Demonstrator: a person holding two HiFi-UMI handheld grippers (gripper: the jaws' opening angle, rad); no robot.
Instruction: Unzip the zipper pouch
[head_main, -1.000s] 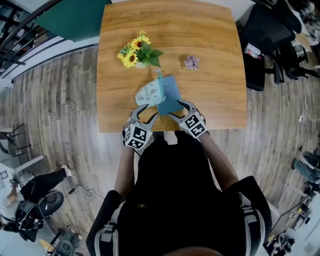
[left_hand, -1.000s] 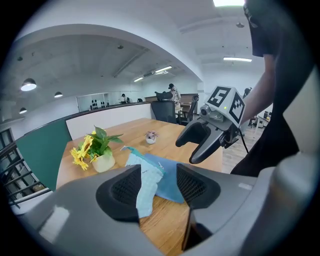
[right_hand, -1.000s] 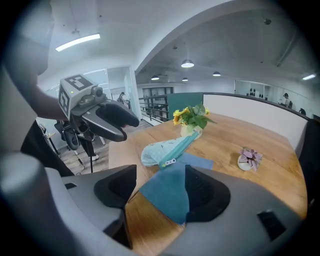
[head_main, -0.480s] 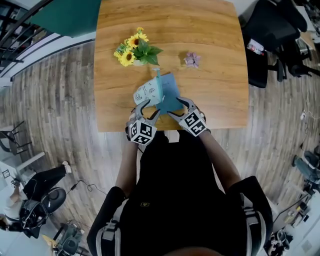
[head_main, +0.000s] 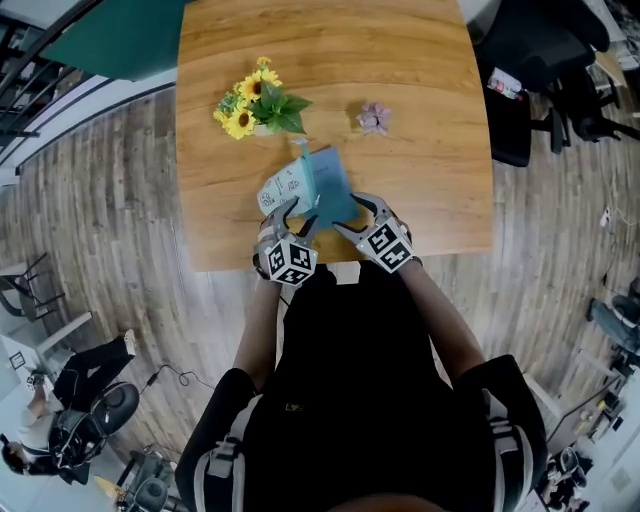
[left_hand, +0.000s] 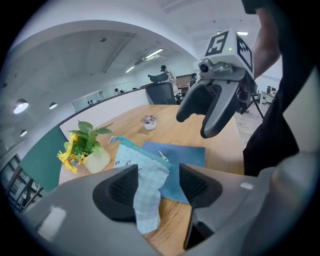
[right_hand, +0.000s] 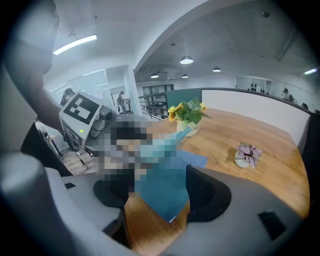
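The zipper pouch (head_main: 285, 187), pale checked cloth with a teal zipper, rests near the front edge of the wooden table (head_main: 430, 170), partly on a flat blue cloth (head_main: 335, 190). My left gripper (head_main: 297, 215) is at the pouch's near end. In the left gripper view the pouch's (left_hand: 142, 170) corner hangs between the jaws beside the left pad, with a gap to the right pad. Its jaws have just been opening. My right gripper (head_main: 355, 212) hovers open over the blue cloth (right_hand: 165, 195), its fingers (left_hand: 207, 130) apart with nothing between them.
A pot of sunflowers (head_main: 250, 105) stands behind the pouch at the left. A small purple flower pot (head_main: 373, 117) sits further right. Office chairs (head_main: 530, 70) stand past the table's right side. The person's body is close against the near table edge.
My left gripper has sunk towards the table at the pouch's near corner and its jaws stand wider. The right gripper has kept its place.
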